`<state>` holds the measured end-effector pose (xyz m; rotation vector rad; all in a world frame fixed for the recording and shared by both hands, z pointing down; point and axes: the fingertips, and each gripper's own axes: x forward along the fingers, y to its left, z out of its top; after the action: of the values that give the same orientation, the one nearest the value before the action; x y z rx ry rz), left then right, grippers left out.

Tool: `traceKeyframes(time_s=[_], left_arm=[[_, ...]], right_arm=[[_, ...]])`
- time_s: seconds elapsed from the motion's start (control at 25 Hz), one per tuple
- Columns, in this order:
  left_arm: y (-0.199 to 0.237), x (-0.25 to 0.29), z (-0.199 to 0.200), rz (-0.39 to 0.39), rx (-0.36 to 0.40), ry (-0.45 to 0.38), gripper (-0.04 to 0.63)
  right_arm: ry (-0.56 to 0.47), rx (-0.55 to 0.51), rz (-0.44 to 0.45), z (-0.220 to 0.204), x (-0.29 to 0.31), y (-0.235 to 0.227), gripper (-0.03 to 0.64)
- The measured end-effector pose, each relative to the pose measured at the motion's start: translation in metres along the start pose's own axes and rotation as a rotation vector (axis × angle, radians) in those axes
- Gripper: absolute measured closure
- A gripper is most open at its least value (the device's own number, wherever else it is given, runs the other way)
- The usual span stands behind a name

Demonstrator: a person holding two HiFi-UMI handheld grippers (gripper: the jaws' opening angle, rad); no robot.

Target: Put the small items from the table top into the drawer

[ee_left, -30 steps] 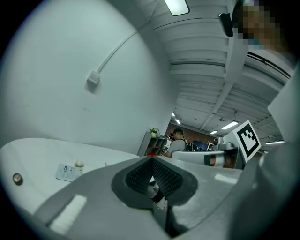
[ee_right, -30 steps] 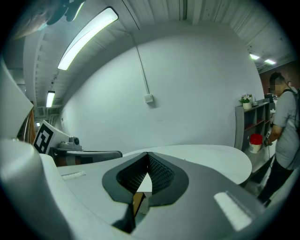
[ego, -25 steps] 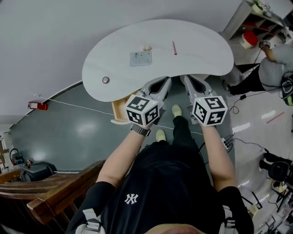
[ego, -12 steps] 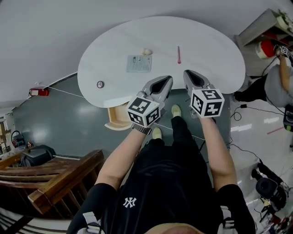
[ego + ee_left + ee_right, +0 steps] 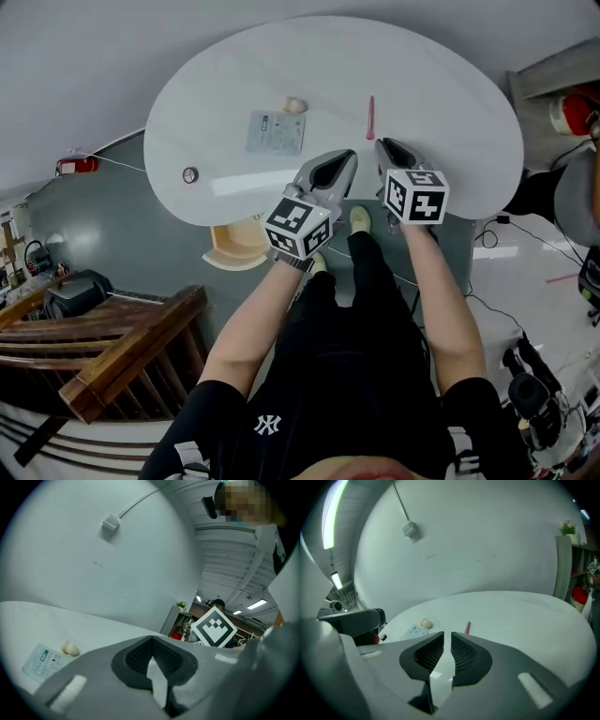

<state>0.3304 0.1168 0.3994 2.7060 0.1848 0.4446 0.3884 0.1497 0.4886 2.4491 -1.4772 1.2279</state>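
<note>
- Both forearms are reaching forward from the body, side by side. The hands are sitting behind the marker cubes, with a watch (image 5: 290, 264) on the left wrist.
- The left gripper (image 5: 349, 156) is angling far-right over the near edge of the counter (image 5: 450, 103). In its own view (image 5: 151, 638) the fingers (image 5: 135, 657) are meeting at the tips, with nothing pinched between them.
- The right gripper (image 5: 383, 143) is pointing far and tilting down at the counter, with its tip just right of the left one. Its fingers (image 5: 429, 653) have just been opening; a narrow slit is showing and nothing is in it (image 5: 446, 634).
- The red stick (image 5: 371, 117) is lying on the counter just beyond the right gripper's tip, not touched.
- The flat printed packet (image 5: 277, 132) is lying left of the stick, and the small beige lump (image 5: 295, 105) is sitting at its far right corner.
- The small round thing (image 5: 190, 174) is sitting near the counter's left edge, well apart from the others.
- The wooden drawer (image 5: 234, 246) is standing pulled out below the counter's near-left edge, left of the left forearm. Its inside is not clear enough to read.
</note>
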Motion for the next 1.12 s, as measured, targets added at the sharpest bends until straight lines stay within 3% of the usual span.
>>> traceKeyframes(time_s=[0.36, 0.8, 0.96, 1.12], left_arm=[[0.034, 0.031, -0.027, 0.04, -0.055, 0.025, 0.595], [0.058, 0.042, -0.039, 0.068, -0.104, 0.036, 0.595], [0.062, 0.04, -0.042, 0.07, -0.11, 0.038, 0.595], [0.061, 0.034, -0.045, 0.07, -0.118, 0.037, 0.595]], right_arm=[[0.108, 0.034, -0.042, -0.015, 0.066, -0.035, 0.526], [0.238, -0.021, -0.107, -0.026, 0.112, -0.05, 0.499], [0.28, -0.057, -0.142, -0.031, 0.116, -0.055, 0.548], [0.271, -0.054, -0.141, -0.03, 0.113, -0.057, 0.549]])
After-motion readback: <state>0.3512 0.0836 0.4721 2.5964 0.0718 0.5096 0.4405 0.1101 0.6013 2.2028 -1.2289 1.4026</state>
